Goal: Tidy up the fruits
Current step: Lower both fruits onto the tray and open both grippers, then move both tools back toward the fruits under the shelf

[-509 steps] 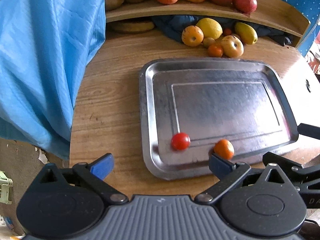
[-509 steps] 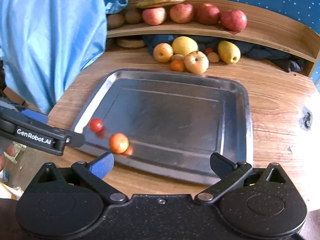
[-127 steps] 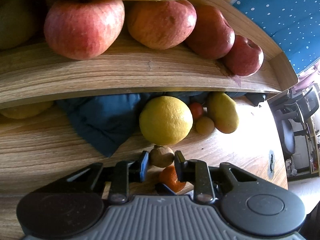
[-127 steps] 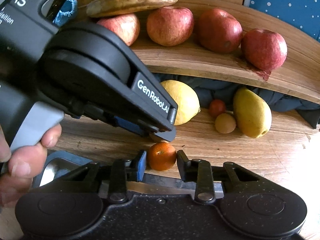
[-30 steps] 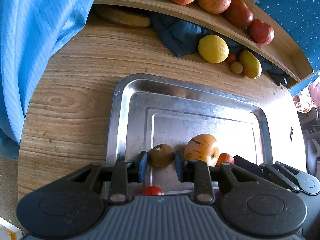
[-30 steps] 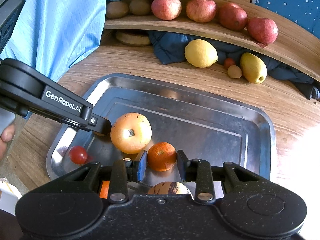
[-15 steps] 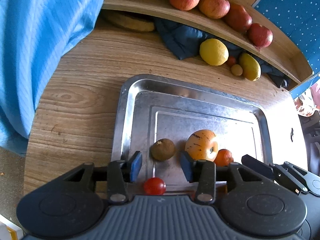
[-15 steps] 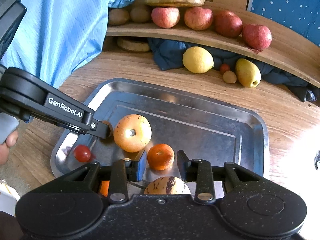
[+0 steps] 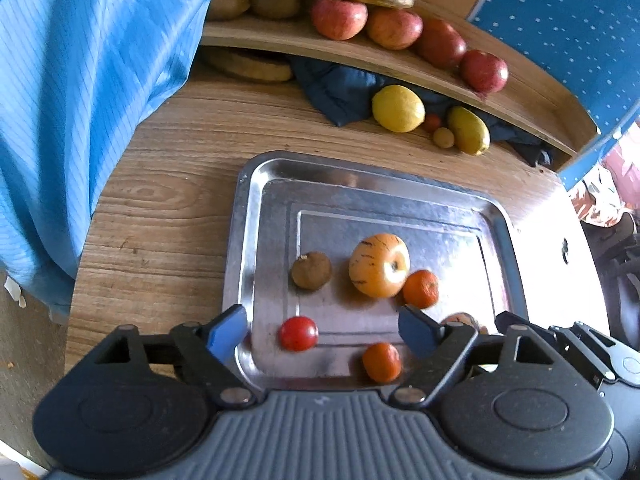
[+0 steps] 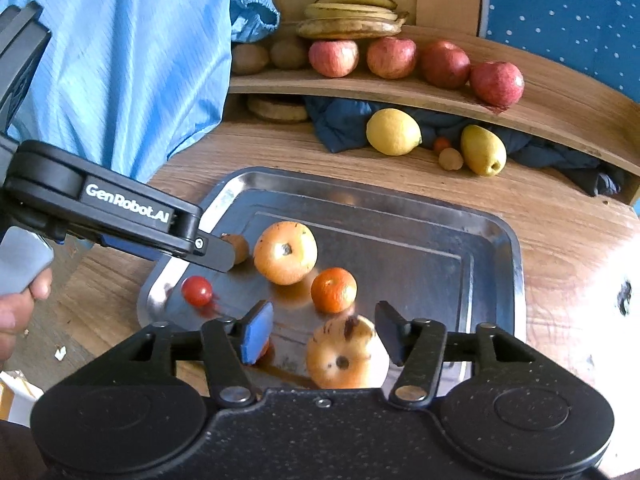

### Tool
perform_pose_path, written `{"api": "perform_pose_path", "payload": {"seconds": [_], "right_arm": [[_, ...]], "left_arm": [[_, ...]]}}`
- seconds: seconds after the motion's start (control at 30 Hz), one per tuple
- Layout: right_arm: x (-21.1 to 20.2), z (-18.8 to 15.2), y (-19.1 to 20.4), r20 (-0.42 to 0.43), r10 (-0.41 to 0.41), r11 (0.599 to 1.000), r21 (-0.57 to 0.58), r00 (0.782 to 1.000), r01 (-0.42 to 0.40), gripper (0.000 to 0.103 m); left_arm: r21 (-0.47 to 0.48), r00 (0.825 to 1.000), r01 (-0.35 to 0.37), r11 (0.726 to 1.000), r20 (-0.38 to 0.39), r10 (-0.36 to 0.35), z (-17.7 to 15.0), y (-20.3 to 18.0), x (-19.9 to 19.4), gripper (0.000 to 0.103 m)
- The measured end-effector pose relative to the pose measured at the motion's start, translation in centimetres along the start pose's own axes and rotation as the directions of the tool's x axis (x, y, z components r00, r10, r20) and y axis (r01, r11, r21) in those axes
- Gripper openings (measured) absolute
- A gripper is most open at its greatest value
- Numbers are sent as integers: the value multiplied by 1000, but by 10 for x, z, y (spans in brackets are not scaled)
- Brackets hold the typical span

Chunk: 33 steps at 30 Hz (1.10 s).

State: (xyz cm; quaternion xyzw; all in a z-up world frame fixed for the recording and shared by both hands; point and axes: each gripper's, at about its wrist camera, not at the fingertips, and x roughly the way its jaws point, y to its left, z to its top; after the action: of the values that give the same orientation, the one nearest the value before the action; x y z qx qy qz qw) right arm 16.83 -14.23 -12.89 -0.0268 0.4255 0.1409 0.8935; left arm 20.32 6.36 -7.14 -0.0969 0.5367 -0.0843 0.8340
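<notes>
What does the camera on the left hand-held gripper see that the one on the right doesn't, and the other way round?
Only the left wrist view shows the small orange fruit near the tray's front edge in full.

Only the right wrist view shows the spotted pale apple at the tray's near edge whole, the person's hand, and the left hand-held gripper from the side.

Both show the metal tray, cherry tomato, brown kiwi, big orange-yellow apple, mandarin, lemon and shelf apples.

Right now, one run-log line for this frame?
left gripper: opening, empty | right gripper: opening, empty | brown fruit, mandarin: lying free on tray | lemon, pear: on table
</notes>
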Motion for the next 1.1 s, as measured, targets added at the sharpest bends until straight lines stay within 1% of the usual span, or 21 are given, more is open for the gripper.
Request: {"api": "perform_pose_path", "payload": {"seconds": [0.1, 0.27, 0.53, 0.67, 0.8, 1.0, 1.1], "right_arm": [[-8, -6, -1, 4, 6, 1000, 13, 1000, -6, 69], [-19, -13, -2, 12, 17, 1000, 26, 1000, -17, 80], [-31, -22, -6, 23, 23, 999, 41, 999, -24, 95], [-34, -25, -7, 12, 22, 999, 44, 1000, -22, 98], [-36, -29, -11, 0, 7, 999, 49, 1000, -7, 102], [-34, -34, -18, -29, -46, 996, 75, 999, 48, 102], [-33, -34, -23, -37, -68, 994, 86, 997, 71, 102]], "left_arm": [[16, 1000, -11, 1000, 1, 10, -6, -2, -6, 96], [43, 999, -40, 998, -12, 41, -18, -3, -12, 102], [98, 993, -99, 990, -50, 104, -34, -6, -15, 102], [120, 989, -125, 985, -69, 134, -38, -9, -14, 102], [142, 979, -171, 975, -83, 184, -40, -15, -12, 102], [154, 969, -214, 964, -94, 230, -36, -18, -9, 102], [162, 967, -224, 961, -87, 240, -30, -20, -8, 102]]}}
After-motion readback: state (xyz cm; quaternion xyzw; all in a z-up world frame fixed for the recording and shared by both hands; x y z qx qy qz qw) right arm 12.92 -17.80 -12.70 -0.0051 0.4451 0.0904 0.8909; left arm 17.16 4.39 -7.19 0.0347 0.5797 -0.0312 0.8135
